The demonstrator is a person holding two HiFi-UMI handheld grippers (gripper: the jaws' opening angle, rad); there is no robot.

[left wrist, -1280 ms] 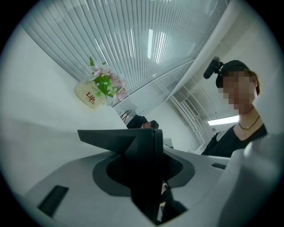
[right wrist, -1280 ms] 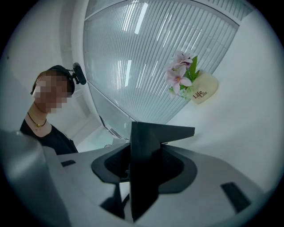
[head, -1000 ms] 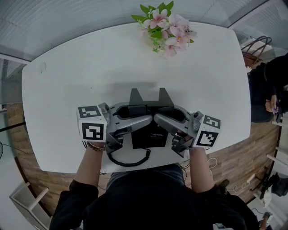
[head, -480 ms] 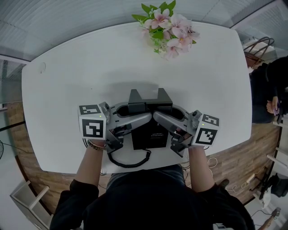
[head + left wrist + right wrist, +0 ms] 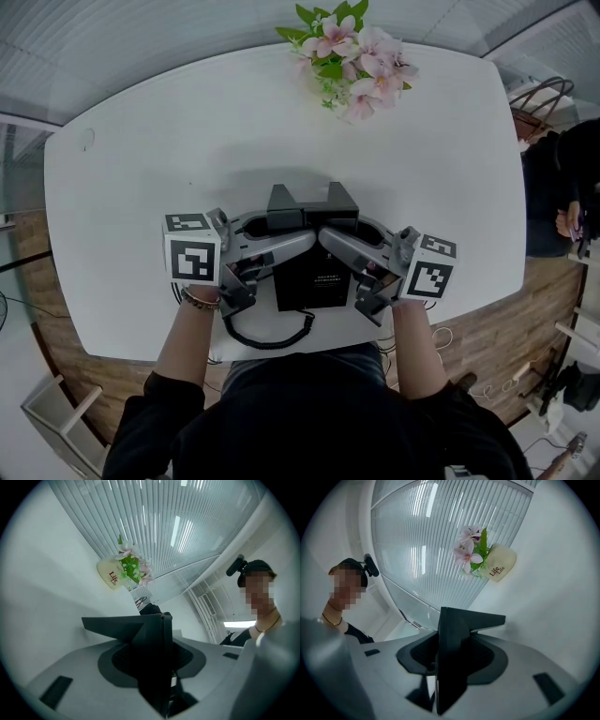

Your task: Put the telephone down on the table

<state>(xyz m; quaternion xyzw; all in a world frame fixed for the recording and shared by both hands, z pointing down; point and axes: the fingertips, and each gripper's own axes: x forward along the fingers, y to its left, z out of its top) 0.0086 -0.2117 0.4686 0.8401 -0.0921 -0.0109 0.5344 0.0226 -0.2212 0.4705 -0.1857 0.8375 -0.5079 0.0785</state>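
Black telephone [image 5: 312, 278] over the white table [image 5: 131, 187], my left fingers [image 5: 281, 247] clamped on its left edge, my right fingers [image 5: 345, 246] clamped on its right edge

Open table [image 5: 122, 216] left, right, beyond telephone [image 5: 312, 274]; flowers [image 5: 352, 56] blocking far edge, coiled cord [image 5: 272, 343] at near edge.

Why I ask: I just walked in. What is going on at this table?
A person holds a gripper in each hand and has a black telephone between them. The left gripper has its jaws closed on the telephone's left side, the right gripper on its right side. It sits low over the near part of the white table; whether it already rests there I cannot tell. Its coiled cord lies by the table's near edge, and flowers stand at the far edge.
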